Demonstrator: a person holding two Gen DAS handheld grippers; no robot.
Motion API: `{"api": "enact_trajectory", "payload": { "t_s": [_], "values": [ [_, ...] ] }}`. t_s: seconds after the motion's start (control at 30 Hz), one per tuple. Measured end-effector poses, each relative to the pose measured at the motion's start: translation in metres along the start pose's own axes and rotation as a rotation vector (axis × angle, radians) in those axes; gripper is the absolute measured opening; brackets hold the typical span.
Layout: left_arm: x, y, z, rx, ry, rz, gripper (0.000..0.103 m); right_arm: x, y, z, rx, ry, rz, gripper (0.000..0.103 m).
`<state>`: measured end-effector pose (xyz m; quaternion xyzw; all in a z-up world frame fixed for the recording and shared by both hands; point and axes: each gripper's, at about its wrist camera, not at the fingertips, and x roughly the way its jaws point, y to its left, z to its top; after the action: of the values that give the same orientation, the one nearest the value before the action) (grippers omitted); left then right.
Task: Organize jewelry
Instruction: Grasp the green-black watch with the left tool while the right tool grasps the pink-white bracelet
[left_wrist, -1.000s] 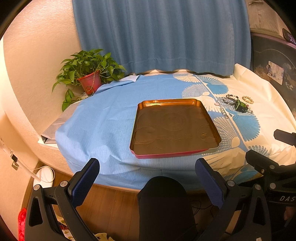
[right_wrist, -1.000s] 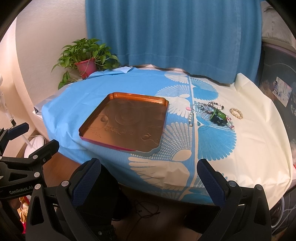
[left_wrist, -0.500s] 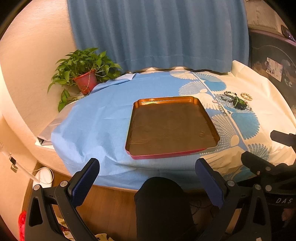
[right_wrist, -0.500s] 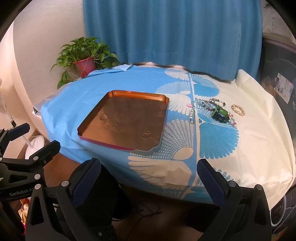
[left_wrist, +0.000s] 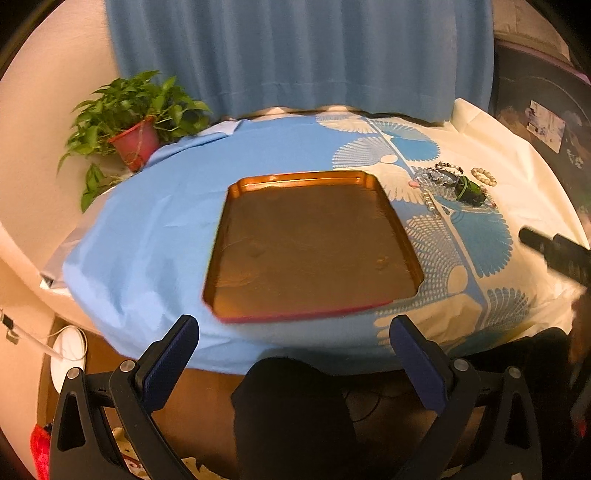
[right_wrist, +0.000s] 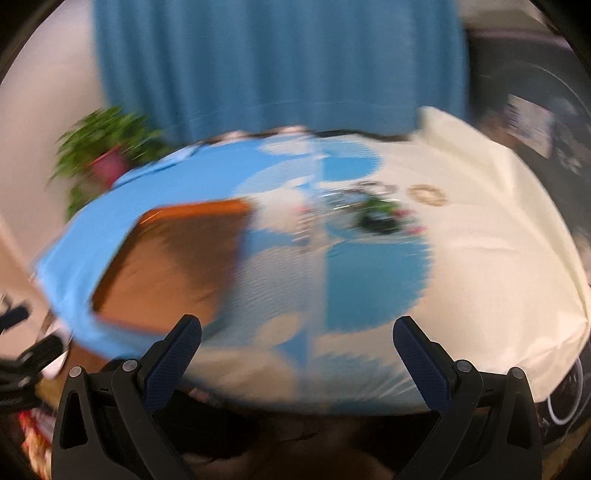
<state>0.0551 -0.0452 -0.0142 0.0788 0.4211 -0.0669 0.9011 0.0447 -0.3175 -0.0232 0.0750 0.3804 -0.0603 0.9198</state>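
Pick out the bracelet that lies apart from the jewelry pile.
The cream bead bracelet: a pale ring alone on the cream cloth, right of the tangled pile with the dark green piece.

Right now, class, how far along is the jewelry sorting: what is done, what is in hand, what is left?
Done: nothing; the orange rectangular metal tray holds no jewelry.
In hand: nothing; the left gripper and right gripper are both open, short of the table.
Left: the whole cluster of beaded bracelets and the cream bead ring lie on the patterned cloth, right of the tray.

Clothed table (left_wrist: 155, 229): copper tray (left_wrist: 314, 314) centre, jewelry cluster (left_wrist: 454, 184) right of it.
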Motion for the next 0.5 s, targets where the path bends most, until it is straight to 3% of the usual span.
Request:
{"api": "enact_trajectory", "payload": {
  "t_s": [0.2,0.3,0.5],
  "values": [
    [0.025,-0.036,0.032,0.079,0.010,-0.001,0.102,0.067,-0.087,0.029,0.079,0.030,-0.195,0.103],
    [0.037,-0.052,0.044,0.091,0.023,-0.018,0.102,0.103,-0.111,0.040,0.058,0.074,-0.215,0.103],
    [0.056,-0.081,0.069,0.139,0.031,-0.015,0.102,0.176,-0.104,0.070,-0.097,0.120,-0.224,0.103]
  ]
}}
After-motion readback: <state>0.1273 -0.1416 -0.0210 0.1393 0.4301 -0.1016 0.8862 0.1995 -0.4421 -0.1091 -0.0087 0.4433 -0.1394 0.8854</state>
